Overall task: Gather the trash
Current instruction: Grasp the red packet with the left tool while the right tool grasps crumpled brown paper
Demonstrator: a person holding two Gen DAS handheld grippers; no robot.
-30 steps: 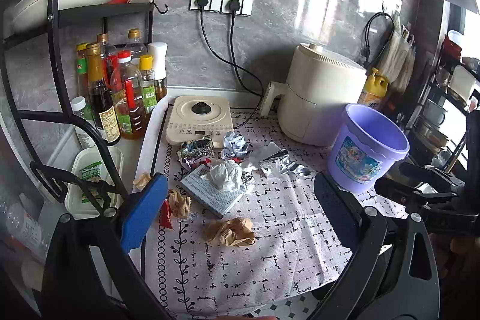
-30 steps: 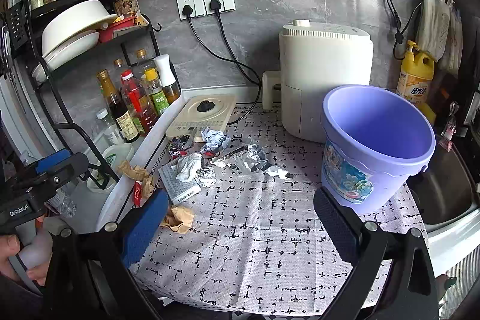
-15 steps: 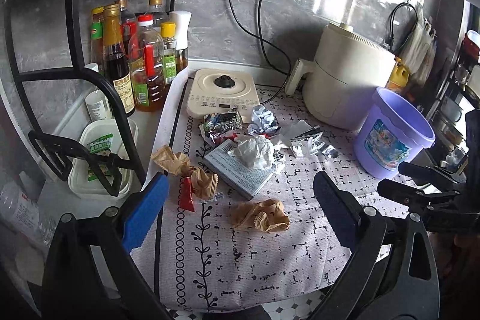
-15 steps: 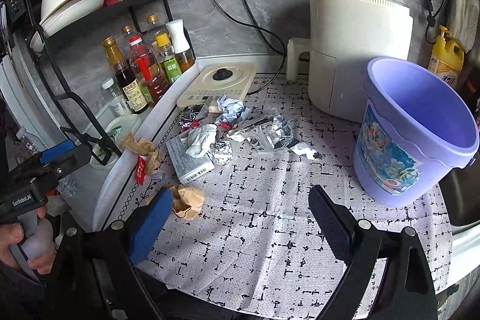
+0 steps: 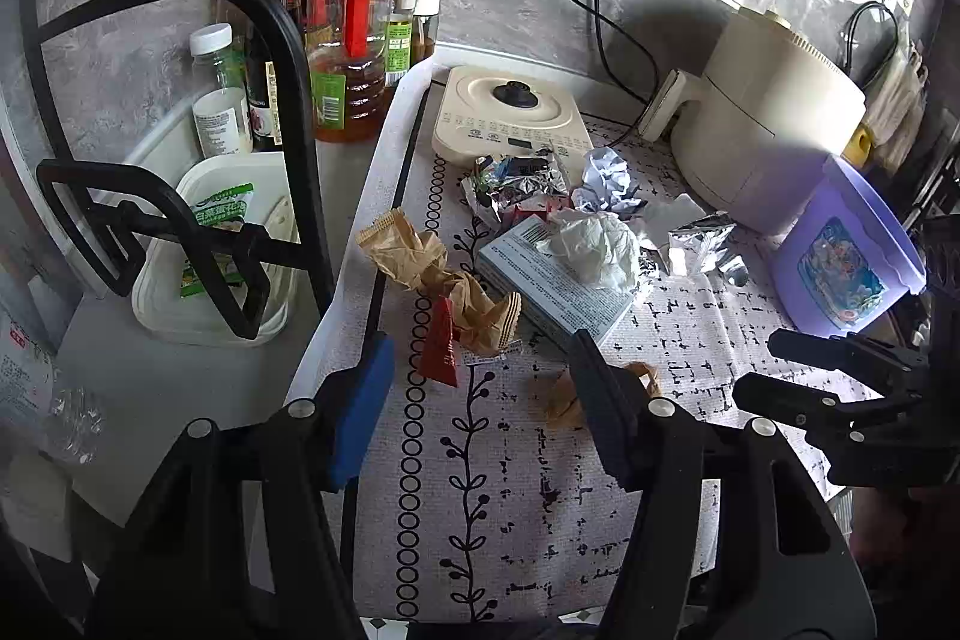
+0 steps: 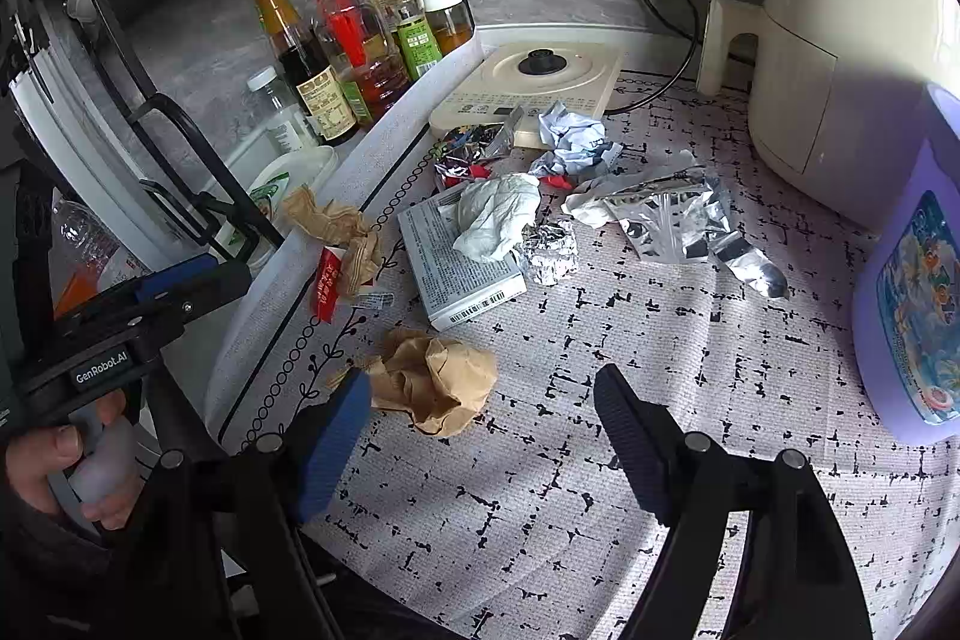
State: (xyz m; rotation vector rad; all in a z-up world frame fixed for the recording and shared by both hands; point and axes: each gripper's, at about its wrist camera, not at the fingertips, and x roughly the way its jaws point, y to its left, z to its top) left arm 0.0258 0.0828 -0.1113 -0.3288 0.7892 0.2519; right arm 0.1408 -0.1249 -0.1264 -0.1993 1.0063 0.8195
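Closing, jaws not yet on anything: left gripper [image 5: 480, 382], hanging over the near part of the white black-patterned cloth mat [image 5: 540, 520], with a flat red sachet [image 5: 441, 343] and the lower end of a twisted tan paper wrapper [image 5: 444, 280] lying in the gap between the blue-padded finger and the black one, neither pad touching them. Lying just behind the black finger and partly hidden by it: a crumpled brown paper ball [image 5: 561, 394]. Closing too, and gripping nothing: right gripper [image 6: 480, 406], hovering above the mat, that same brown paper ball [image 6: 435, 382] sitting just beside its blue-padded finger, toward the inner side of the gap, whether touching the pad or not being impossible to tell. Resting farther back on the mat, well beyond both claws: a flat grey-and-white cardboard box [image 6: 459, 262] bearing a crumpled white tissue [image 6: 495, 214], a small ball of silver foil [image 6: 549, 247] touching the box's edge, a creased silver foil wrapper [image 6: 678, 214], and a crumpled pale-blue paper wad [image 6: 570, 139] near a cream square appliance base [image 6: 540, 82]. Standing at the right edge of the mat, well apart from both claws: a lilac plastic bucket [image 6: 912, 292] with a printed picture on its side.
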